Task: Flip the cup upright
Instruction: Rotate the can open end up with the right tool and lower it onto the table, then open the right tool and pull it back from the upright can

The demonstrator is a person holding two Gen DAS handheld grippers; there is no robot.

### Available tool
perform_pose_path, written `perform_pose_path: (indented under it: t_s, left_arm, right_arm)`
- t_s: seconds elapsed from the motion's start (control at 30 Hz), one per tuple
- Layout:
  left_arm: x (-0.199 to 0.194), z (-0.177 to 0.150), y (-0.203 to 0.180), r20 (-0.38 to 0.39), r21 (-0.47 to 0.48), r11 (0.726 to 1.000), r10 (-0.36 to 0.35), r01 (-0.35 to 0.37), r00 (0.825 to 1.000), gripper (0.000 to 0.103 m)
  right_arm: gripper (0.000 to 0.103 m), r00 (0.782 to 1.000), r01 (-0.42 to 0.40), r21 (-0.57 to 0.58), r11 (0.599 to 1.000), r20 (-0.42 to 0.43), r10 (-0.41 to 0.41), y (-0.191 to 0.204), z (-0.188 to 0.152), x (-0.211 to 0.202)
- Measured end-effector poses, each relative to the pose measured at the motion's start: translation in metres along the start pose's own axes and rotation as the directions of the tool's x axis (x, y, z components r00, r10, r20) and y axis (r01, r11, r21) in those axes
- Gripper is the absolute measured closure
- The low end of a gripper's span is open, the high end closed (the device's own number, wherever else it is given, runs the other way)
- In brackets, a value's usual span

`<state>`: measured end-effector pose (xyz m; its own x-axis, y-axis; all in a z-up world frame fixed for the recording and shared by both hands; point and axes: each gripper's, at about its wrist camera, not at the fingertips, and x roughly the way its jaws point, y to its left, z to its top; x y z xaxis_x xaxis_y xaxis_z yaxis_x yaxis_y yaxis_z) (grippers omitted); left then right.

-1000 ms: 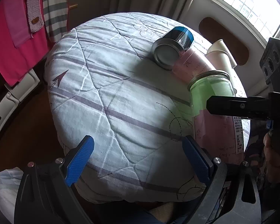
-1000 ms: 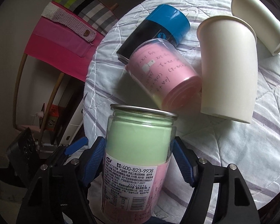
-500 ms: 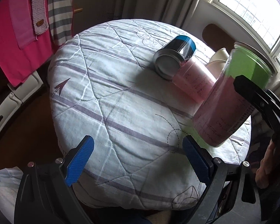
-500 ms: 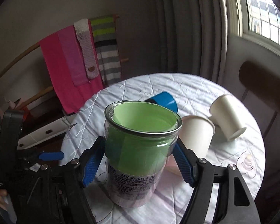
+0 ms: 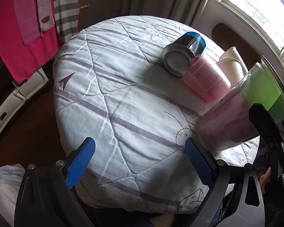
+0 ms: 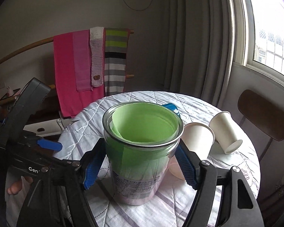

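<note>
Glossy clear glass on the jar (image 6: 142, 157), green paper lining inside. Matt white paper cups (image 6: 198, 141) beside it. Soft quilted cloth covers the table (image 5: 123, 94). Shiny metal base on the blue-banded can (image 5: 177, 62).

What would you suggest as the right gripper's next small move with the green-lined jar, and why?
Probably open the right gripper and back away. The green-lined jar already stands mouth-up with its base apparently on the quilted table, so the flip looks complete. The left gripper is open and idle.
</note>
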<state>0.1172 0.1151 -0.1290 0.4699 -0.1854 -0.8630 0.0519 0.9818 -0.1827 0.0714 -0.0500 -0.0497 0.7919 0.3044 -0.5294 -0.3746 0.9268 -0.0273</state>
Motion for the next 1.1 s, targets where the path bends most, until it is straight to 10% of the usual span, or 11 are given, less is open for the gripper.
perform_pose_path:
  t_s: [0.7, 1.1]
  left_arm:
    - [-0.064, -0.027, -0.050, 0.122, 0.087, 0.994, 0.054, -0.065, 0.991, 0.005]
    - [-0.103, -0.049, -0.120, 0.254, 0.166, 0.974, 0.108, -0.153, 0.961, 0.002]
  right_arm:
    - [0.022, 0.998, -0.056, 0.081, 0.995, -0.009, 0.057, -0.018, -0.005, -0.054]
    - [0.021, 0.984, 0.147, 0.122, 0.982, -0.116, -0.133, -0.049, -0.004, -0.091]
